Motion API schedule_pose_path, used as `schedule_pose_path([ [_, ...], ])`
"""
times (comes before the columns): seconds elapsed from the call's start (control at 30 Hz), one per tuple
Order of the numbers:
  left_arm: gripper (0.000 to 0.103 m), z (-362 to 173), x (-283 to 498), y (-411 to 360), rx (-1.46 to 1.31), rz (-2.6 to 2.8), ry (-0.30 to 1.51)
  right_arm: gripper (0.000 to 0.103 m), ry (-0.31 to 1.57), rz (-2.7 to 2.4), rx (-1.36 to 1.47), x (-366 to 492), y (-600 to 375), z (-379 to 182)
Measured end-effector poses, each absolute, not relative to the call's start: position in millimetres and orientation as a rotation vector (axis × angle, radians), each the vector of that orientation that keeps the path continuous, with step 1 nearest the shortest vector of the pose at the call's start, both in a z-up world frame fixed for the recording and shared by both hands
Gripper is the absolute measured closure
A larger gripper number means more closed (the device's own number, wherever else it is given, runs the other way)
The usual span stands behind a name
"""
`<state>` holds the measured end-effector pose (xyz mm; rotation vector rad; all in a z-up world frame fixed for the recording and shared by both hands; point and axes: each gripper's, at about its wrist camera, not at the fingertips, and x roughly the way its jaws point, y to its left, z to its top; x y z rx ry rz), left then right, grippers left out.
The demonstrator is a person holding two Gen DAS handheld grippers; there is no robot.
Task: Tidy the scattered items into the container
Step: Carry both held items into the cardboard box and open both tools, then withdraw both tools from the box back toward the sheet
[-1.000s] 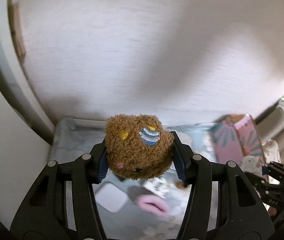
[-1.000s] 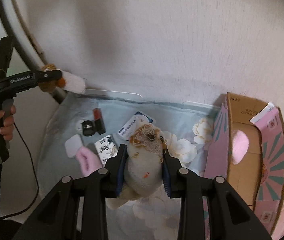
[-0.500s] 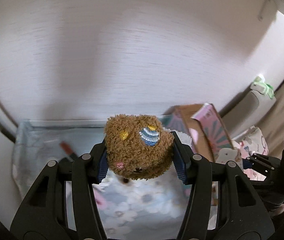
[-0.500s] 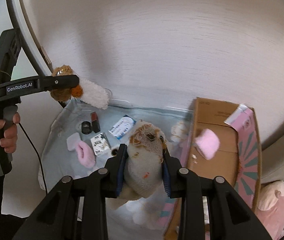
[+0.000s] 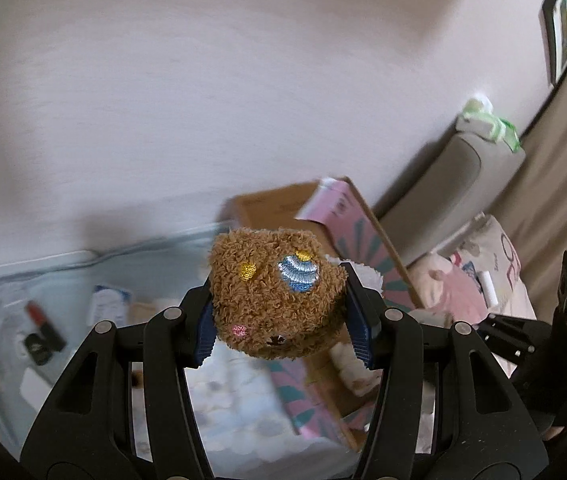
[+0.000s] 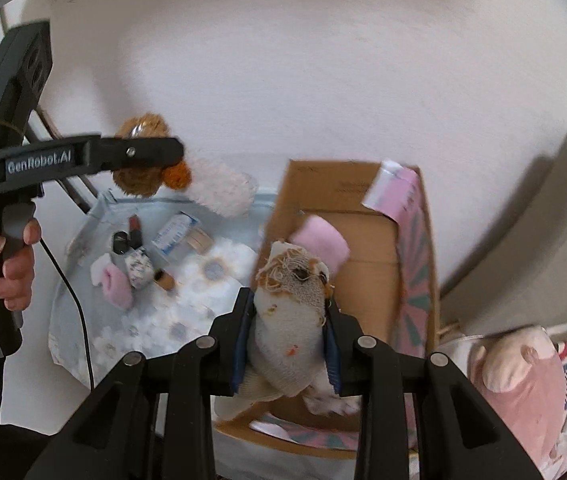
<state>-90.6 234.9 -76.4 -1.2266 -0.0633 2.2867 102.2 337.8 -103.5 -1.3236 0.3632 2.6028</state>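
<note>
The right gripper (image 6: 289,344) is pinching a grey-white stuffed toy (image 6: 289,320) between its blue pads, the toy standing with its long axis running up out of the jaws and its head uppermost. It is hanging right over the open cardboard box (image 6: 363,200), whose mouth lies directly beyond and below the fingertips, a pink soft item (image 6: 321,242) already resting inside. The left gripper (image 5: 279,320) is squeezing a brown plush bear (image 5: 273,292) across its width, and from its own view the box (image 5: 275,204) is lying ahead and slightly to the right, partly hidden behind the bear. In the right wrist view the left tool, with the bear and a white fuzzy part trailing from it, is hanging above the far edge of the floral cloth (image 6: 187,312), left of the box, so the right hand is the nearer to the drop. Both grippers are pointing steeply downward, and the person's left hand (image 6: 7,252) is wrapping the handle. A lipstick (image 6: 134,224), small packets and another pink piece are lying on the cloth. Blur is making it hard to say how high the toy is sitting above the box floor.
</note>
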Motion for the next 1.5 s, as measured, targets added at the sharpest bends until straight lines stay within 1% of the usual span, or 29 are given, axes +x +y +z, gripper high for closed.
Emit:
schedule_pose_path([
  [0.3,0.053,-117.7,-93.7,304.1,-1.302,2.195,0.027,0.074,0.396,2.558,-1.399,120.2,355.1,-133.8],
  [0.5,0.053,-131.2,-101.1,312.8,-1.343,2.187,0.041,0.074,0.414,2.547,-1.419,122.1,363.4,-141.8],
  [0.73,0.053,-130.0,-103.8,317.0,-1.328,2.167,0.056,0.074,0.412,2.549,-1.413,119.3,364.6,-141.8],
  [0.77,0.051,-128.9,-103.8,316.2,-1.314,2.162,0.035,0.074,0.407,2.548,-1.418,118.5,364.1,-142.0],
  [0.8,0.044,-128.0,-104.5,314.3,-1.308,2.163,0.006,0.072,0.398,2.545,-1.425,117.5,363.3,-142.5],
  [0.83,0.04,-128.0,-105.5,312.8,-1.315,2.161,-0.013,0.069,0.384,2.54,-1.43,115.8,362.2,-142.9],
  [0.87,0.024,-128.6,-107.6,310.5,-1.334,2.155,-0.041,0.055,0.394,2.535,-1.457,112.8,360.3,-144.1],
  [0.9,0.003,-129.1,-109.4,308.6,-1.352,2.147,-0.061,0.042,0.42,2.537,-1.481,111.3,360.1,-145.9],
  [0.93,0.001,-128.3,-110.6,305.2,-1.363,2.147,-0.084,0.038,0.449,2.545,-1.494,111.1,359.0,-146.7],
  [0.97,0.0,-126.3,-110.9,301.5,-1.362,2.15,-0.099,0.036,0.467,2.554,-1.487,111.6,357.5,-146.1],
  [1.2,0.0,-113.6,-108.2,284.4,-1.35,2.198,-0.092,0.036,0.447,2.522,-1.46,115.2,351.1,-143.1],
  [1.5,0.0,-93.5,-96.8,266.1,-1.301,2.255,-0.029,0.036,0.458,2.511,-1.428,111.4,342.6,-138.2],
])
